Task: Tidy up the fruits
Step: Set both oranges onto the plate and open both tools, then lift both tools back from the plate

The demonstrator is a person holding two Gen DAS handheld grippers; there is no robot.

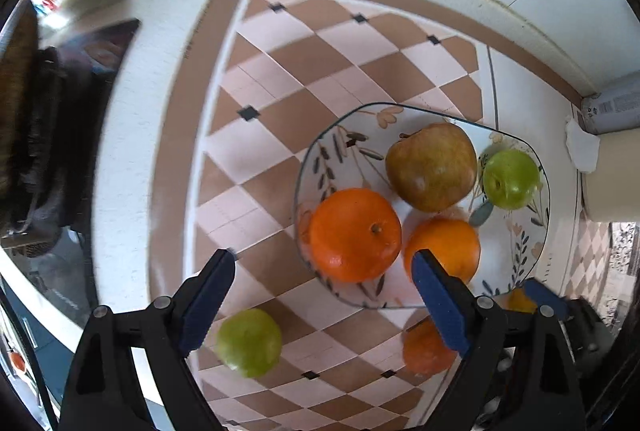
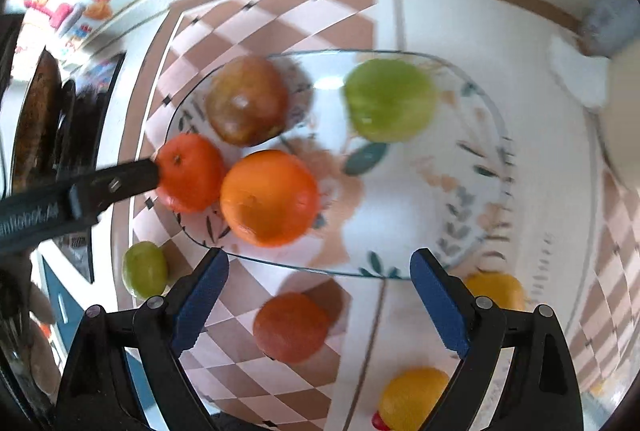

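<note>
Both claws, left gripper (image 1: 324, 271) and right gripper (image 2: 320, 269), spread wide and empty above the fruit-laden plate (image 1: 344, 135), green apple (image 1: 249, 342) loose alongside.

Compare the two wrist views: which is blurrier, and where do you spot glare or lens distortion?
Right wrist view: motion blur smears the green apple and the plate rim, and a bright glare patch sits on the plate beside that apple. Left wrist view: the fruit on the plate is crisp, blur only toward the upper-left edge. Both views: fisheye bends the checked tablecloth lines.
</note>
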